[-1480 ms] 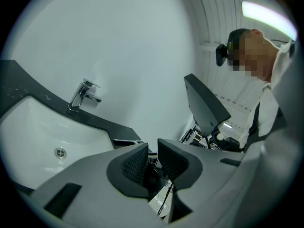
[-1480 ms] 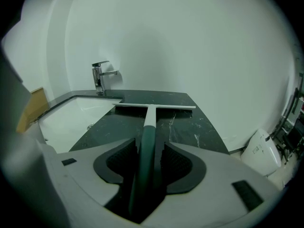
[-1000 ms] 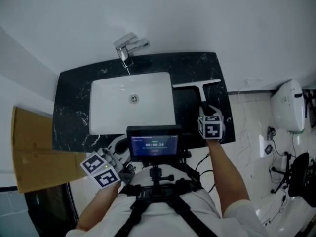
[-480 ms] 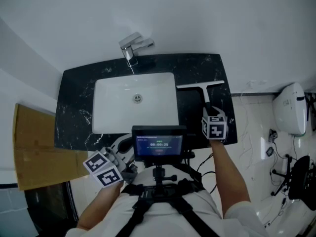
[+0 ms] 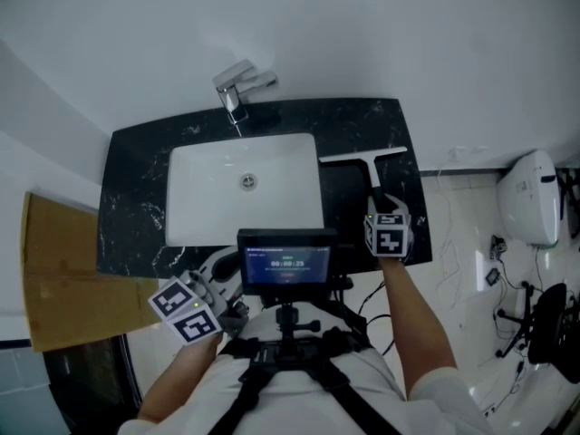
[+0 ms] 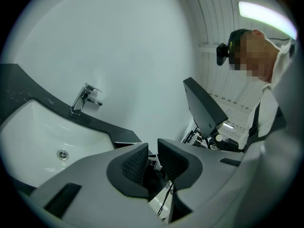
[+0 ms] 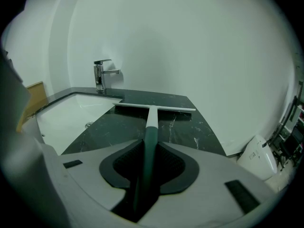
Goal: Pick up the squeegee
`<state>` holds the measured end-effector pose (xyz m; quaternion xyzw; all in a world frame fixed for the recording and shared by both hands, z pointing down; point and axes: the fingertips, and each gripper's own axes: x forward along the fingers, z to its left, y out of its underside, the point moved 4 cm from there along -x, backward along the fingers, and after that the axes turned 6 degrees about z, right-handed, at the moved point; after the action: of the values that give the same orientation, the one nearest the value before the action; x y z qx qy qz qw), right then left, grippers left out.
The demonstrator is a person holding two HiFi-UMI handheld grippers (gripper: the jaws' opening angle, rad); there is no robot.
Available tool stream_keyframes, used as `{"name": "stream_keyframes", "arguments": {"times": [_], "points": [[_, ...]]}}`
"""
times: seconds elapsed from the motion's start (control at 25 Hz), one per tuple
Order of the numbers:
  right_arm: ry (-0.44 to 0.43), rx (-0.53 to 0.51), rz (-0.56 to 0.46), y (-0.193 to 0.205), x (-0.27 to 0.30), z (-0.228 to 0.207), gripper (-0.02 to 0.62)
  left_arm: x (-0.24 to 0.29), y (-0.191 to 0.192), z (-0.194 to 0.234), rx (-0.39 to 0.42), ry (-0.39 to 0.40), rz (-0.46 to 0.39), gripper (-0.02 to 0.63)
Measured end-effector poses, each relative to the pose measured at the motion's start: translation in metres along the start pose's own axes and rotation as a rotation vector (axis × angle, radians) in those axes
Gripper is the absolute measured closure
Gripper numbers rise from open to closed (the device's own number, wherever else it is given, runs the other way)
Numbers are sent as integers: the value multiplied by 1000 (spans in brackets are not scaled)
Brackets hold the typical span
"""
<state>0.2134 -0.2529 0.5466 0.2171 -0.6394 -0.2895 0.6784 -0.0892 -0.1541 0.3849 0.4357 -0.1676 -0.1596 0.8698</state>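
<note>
The squeegee [image 5: 372, 166] lies on the black marble counter [image 5: 136, 198], right of the basin. Its white blade points toward the wall and its dark green handle toward me. My right gripper [image 5: 379, 205] is shut on that handle. In the right gripper view the handle [image 7: 151, 132] runs straight out between the two pads to the blade. The blade rests flat on the counter. My left gripper [image 5: 222, 275] hangs near my body at the counter's front edge. Its pads [image 6: 135, 165] sit close together with nothing between them, far from the squeegee.
A white basin [image 5: 245, 188] is set into the counter, with a chrome faucet [image 5: 237, 89] behind it. A chest-mounted monitor [image 5: 285, 263] blocks the counter's front middle. Brown cardboard [image 5: 63, 279] lies at the left. A white toilet [image 5: 535, 198] stands at the right.
</note>
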Motion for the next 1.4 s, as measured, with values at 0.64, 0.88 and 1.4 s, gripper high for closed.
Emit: {"name": "stream_keyframes", "arguments": {"times": [0.64,0.88,1.4], "points": [[-36,47,20,-1,0,-9,509,-4,-3,-3,13,-13,-27,549],[-41,61,23,0,0,-11,509,-5,-4,-5,18,-17,-37,549],[-50,93,-2,-15,-6,-22,509,-7,-4,-6,10,-28,-52,549]]}}
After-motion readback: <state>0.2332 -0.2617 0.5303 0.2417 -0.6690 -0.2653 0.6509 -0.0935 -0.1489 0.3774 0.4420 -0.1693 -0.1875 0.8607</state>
